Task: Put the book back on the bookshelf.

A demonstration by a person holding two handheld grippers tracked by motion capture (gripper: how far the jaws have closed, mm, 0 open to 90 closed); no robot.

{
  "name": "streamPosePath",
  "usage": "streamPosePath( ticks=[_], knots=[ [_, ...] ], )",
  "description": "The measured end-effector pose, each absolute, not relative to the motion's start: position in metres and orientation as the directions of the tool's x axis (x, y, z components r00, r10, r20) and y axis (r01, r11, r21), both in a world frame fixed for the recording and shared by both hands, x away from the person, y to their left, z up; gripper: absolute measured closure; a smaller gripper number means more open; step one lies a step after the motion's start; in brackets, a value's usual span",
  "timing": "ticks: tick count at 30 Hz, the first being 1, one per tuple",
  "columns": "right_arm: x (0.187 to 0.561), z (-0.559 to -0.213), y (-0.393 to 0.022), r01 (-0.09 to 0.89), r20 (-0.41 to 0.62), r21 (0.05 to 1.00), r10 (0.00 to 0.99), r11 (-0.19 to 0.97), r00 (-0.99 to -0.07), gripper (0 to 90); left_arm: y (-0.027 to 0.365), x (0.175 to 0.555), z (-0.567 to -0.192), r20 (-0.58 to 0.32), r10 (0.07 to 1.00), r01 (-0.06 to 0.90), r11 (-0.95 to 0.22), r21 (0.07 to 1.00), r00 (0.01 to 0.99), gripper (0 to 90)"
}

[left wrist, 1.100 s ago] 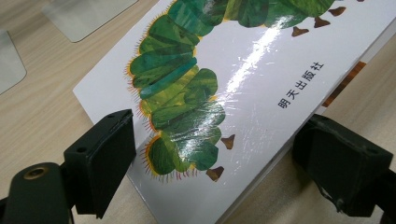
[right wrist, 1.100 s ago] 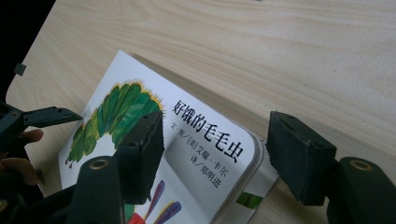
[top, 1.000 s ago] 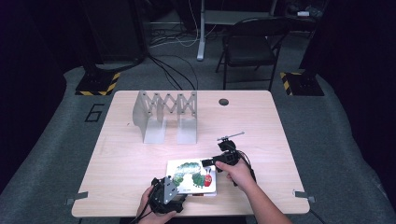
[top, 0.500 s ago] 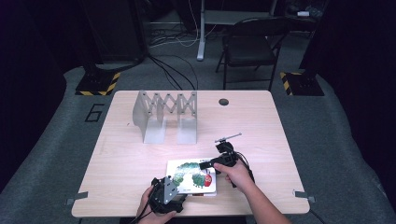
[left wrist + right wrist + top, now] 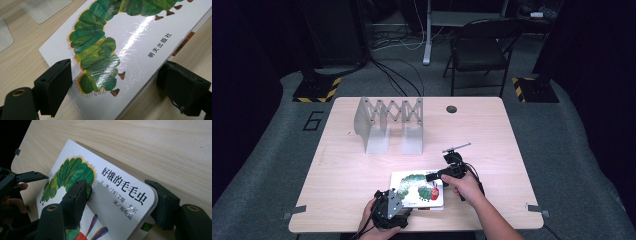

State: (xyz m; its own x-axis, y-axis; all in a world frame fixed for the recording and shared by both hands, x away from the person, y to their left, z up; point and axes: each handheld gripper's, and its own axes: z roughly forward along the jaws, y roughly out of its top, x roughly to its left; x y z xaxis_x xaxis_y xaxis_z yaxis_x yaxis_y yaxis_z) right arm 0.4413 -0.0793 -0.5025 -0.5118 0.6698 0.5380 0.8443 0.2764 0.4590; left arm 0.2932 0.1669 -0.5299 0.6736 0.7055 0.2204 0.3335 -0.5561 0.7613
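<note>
A white picture book point(image 5: 417, 189) with a green caterpillar on its cover lies flat near the table's front edge. My left gripper point(image 5: 393, 200) is at its near left corner. In the left gripper view the book's corner point(image 5: 105, 67) lies between the wide-apart jaws of the left gripper point(image 5: 117, 90), which is open. My right gripper point(image 5: 437, 176) is at the book's right edge. In the right gripper view the right gripper point(image 5: 118, 203) is open and straddles the rounded cover corner point(image 5: 130, 195). That corner looks slightly raised, with a shadow and a green page beneath it.
A folding metal rack point(image 5: 389, 122) stands at the back left of the wooden table point(image 5: 492, 140); its clear bases point(image 5: 47, 8) show beyond the book. A dark round hole point(image 5: 451, 109) sits near the far edge. A black chair point(image 5: 482, 45) stands behind the table.
My right gripper has shifted a little left, onto the book's right edge. The left gripper and the book have stayed in place.
</note>
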Motion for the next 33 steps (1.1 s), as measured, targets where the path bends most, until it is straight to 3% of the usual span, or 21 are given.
streamPosePath(
  ticks=[14,33],
  knots=[
    [0.441,-0.506,-0.080,0.850,0.550,0.456,0.667,0.265,-0.503,37.6,0.168,0.290,-0.526,0.230,0.693,0.344,-0.583,0.736,0.683,14.8],
    [0.441,-0.505,-0.080,0.856,0.555,0.446,0.669,0.262,-0.494,37.8,0.186,0.294,-0.507,0.134,0.738,0.396,-0.495,0.774,0.662,15.2]
  ],
)
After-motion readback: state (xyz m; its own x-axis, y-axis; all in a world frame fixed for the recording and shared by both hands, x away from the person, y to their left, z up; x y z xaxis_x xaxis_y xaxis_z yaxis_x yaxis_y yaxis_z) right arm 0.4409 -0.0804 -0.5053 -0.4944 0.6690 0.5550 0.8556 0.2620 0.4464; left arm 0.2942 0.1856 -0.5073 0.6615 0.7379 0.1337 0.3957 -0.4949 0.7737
